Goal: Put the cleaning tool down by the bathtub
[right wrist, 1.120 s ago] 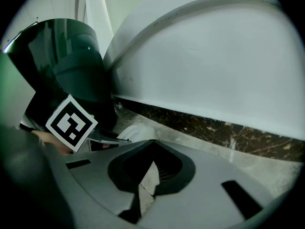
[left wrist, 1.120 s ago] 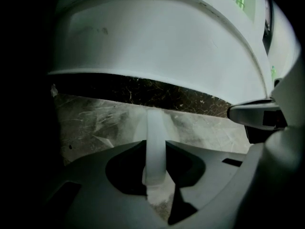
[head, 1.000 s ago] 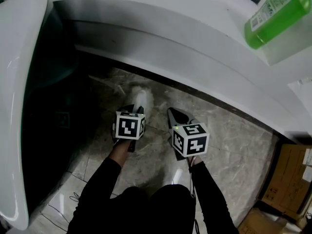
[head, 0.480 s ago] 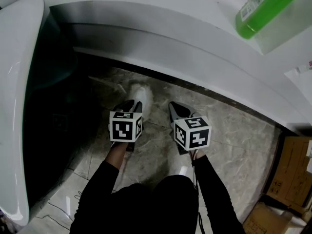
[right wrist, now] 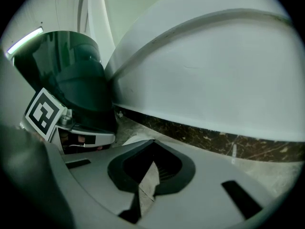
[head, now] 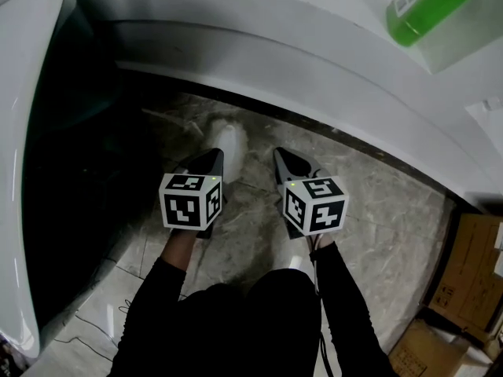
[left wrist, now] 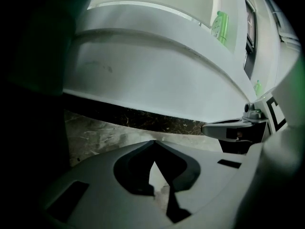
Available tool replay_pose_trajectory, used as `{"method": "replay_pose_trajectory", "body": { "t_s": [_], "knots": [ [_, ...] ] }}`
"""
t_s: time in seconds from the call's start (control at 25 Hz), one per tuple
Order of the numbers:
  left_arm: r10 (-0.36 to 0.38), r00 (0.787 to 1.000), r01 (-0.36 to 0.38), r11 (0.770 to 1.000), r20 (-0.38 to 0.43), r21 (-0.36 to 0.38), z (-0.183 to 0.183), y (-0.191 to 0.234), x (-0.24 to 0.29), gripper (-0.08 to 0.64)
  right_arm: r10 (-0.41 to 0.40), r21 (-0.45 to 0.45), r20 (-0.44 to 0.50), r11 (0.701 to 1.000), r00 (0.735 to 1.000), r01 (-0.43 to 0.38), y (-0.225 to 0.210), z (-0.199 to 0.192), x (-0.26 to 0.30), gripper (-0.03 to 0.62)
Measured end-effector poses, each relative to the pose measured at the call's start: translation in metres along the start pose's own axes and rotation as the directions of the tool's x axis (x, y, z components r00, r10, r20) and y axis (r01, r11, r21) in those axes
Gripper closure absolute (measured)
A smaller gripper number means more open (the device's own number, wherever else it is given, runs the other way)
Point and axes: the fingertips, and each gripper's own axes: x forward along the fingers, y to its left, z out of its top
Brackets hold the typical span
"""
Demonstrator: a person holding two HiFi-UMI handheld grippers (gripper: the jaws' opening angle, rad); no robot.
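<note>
The cleaning tool (head: 228, 138), a white fluffy pad, lies on the marble floor just below the white bathtub's (head: 259, 49) curved side. My left gripper (head: 215, 154) hovers at the pad's near left edge with its jaws shut and nothing held. A hand's width to the right, my right gripper (head: 279, 152) is also shut and empty. In the left gripper view the jaws meet at a point (left wrist: 153, 142), and a white patch, perhaps the pad, shows below them. The right gripper view shows its tips (right wrist: 152, 142) closed before the bathtub wall (right wrist: 214, 75).
A green bottle (head: 436, 2) stands on the tub ledge at top right. A large white fixture (head: 23, 132) curves down the left with a dark green object (right wrist: 71, 75) under it. Cardboard boxes (head: 468, 289) sit at lower right. A black plinth (left wrist: 143, 120) runs under the tub.
Both grippers have drawn slightly back towards me from the tub. The left one no longer overlaps the white pad, which stays on the floor.
</note>
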Motion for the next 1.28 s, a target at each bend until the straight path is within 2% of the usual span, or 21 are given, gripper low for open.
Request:
{"method": "replay_pose_trajectory", "body": {
  "t_s": [0.16,0.52,1.28],
  "knots": [
    [0.006,1.000,-0.006,1.000,0.012,0.016,0.001,0.002,-0.005,0.552,0.000,-0.007,-0.004,1.000,1.000,0.000,0.004,-0.003,-0.003,0.592],
    [0.030,0.999,-0.030,1.000,0.031,-0.006,0.004,0.006,-0.010,0.552,0.014,-0.046,-0.020,0.999,1.000,-0.015,0.012,-0.005,-0.006,0.592],
    [0.027,1.000,-0.027,1.000,0.005,0.012,-0.001,0.006,-0.007,0.552,0.011,-0.094,-0.054,0.995,0.998,-0.016,0.021,-0.010,-0.003,0.592]
  ]
}}
